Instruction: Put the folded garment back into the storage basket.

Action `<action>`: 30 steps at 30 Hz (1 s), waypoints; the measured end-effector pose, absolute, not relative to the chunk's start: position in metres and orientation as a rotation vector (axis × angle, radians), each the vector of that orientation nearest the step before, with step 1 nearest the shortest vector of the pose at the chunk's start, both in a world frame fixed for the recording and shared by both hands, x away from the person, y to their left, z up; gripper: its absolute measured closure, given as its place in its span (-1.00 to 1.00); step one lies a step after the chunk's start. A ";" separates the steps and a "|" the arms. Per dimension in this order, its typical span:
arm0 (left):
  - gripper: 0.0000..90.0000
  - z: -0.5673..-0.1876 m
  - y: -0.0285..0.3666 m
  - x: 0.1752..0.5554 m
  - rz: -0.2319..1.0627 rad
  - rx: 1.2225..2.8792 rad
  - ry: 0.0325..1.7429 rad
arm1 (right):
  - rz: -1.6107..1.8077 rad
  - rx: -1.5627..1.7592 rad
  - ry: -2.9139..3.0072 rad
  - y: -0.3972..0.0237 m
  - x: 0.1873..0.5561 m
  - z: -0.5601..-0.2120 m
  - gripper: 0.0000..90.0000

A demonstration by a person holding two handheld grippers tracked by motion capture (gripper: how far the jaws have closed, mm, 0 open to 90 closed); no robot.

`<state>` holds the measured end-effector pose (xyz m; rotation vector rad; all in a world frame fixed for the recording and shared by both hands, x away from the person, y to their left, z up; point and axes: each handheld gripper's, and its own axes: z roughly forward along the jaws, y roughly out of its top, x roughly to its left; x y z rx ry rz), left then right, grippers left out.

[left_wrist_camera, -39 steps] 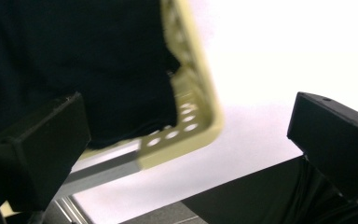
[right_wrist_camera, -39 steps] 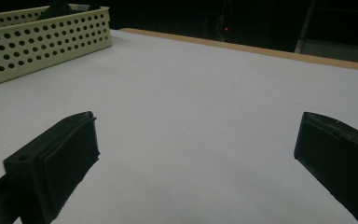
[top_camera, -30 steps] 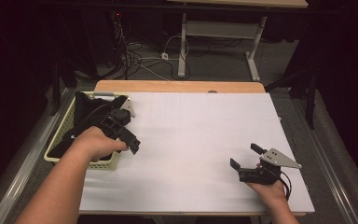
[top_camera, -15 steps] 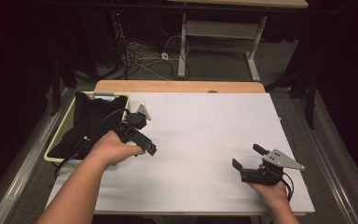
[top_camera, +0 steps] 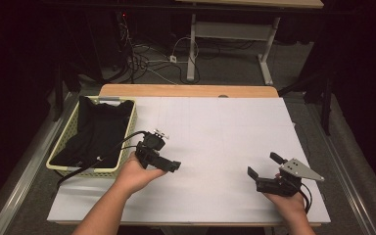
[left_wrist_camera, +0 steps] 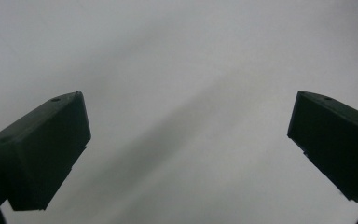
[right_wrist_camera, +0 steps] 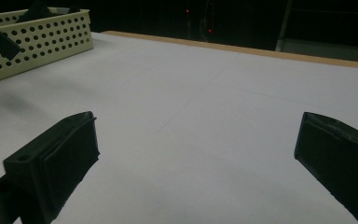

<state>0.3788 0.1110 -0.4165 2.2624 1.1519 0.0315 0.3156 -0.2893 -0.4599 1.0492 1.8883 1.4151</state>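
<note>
A pale yellow perforated basket (top_camera: pixel 129 128) stands at the table's left edge with a black cloth (top_camera: pixel 95 134) piled inside it. My left gripper (top_camera: pixel 162 161) is held low over the white table sheet (top_camera: pixel 215 142), just right of the basket. Its jaws stand wide apart over bare sheet in the left gripper view (left_wrist_camera: pixel 186 121). My right gripper (top_camera: pixel 264 165) rests near the front right of the sheet, open and empty, with its grey plate on top. In the right gripper view (right_wrist_camera: pixel 198 140) its jaws frame bare sheet, with the basket (right_wrist_camera: pixel 37 37) far off at the left.
A wooden table edge (top_camera: pixel 186 90) runs along the back. Beyond it are a floor with cables (top_camera: pixel 147 58) and a white desk frame (top_camera: pixel 230 32). A cable trails from the left gripper across the basket.
My left gripper has come out of the basket area and moved right and forward over the sheet, holding nothing. The right gripper has barely moved.
</note>
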 end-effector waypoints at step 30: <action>-1.00 -0.475 0.137 0.308 0.379 1.652 0.763 | 1.358 0.997 1.863 -0.296 0.278 -0.466 -1.00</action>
